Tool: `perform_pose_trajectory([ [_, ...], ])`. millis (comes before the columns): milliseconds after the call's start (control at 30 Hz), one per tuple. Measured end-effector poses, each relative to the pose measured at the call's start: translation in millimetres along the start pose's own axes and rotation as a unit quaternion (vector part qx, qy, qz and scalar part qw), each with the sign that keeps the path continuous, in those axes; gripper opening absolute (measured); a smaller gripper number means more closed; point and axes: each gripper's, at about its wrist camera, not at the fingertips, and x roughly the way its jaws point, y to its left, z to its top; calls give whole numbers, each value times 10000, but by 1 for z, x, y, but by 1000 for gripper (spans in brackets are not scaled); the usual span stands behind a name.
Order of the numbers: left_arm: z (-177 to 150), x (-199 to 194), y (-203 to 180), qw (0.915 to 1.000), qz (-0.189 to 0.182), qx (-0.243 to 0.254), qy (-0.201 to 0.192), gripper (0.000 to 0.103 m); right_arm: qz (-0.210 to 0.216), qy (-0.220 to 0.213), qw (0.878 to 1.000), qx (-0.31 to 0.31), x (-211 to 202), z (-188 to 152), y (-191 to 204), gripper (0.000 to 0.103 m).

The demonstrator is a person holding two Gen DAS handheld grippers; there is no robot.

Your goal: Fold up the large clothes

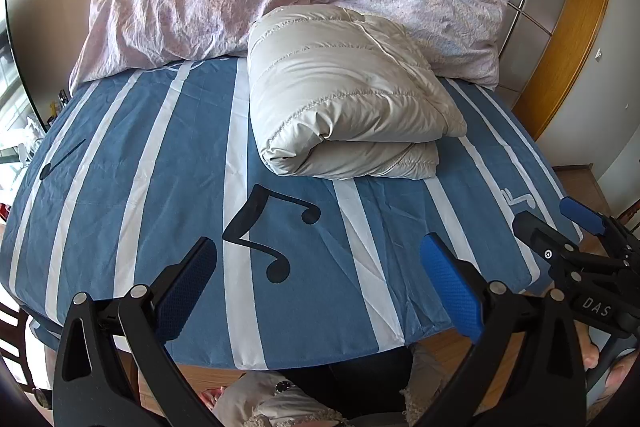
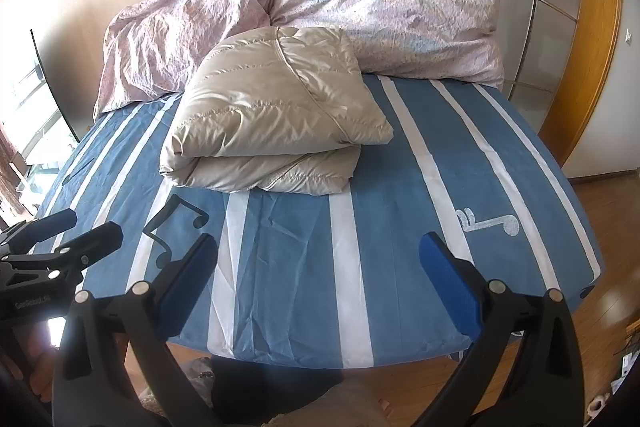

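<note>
While both grippers hang back over the near edge, the bed [image 1: 120, 187] takes up most of each view, covered by a blue sheet [image 2: 392, 227] with white stripes and music-note prints. Crumpled pink duvet [image 1: 192, 3] sits bunched along the far side against the wall. Grey puffer jacket [image 1: 340, 99] lies mid-bed, just in front of the duvet and touching it, already doubled over into a thick stack, layers showing at its near edge. Left gripper [image 1: 318, 283] is spread wide, nothing between the pads, well short of the jacket. Right gripper [image 2: 318, 283] same: fingers apart, holding nothing, hovering above the sheet near the foot. Judgement: fold looks done or nearly done, this reads as the release/retreat step. If another fold is wanted, next move calls for both tools reaching forward to the near corners, pinching through all layers, since puffy slick fabric will likely spring back or slide.
</note>
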Motion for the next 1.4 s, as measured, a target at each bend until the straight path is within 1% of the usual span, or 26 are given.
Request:
perform_pose_trajectory([
  [1400,0,4,-1,10000,-15,25,1,102,33,9,10000,25,2,1,-2,101],
])
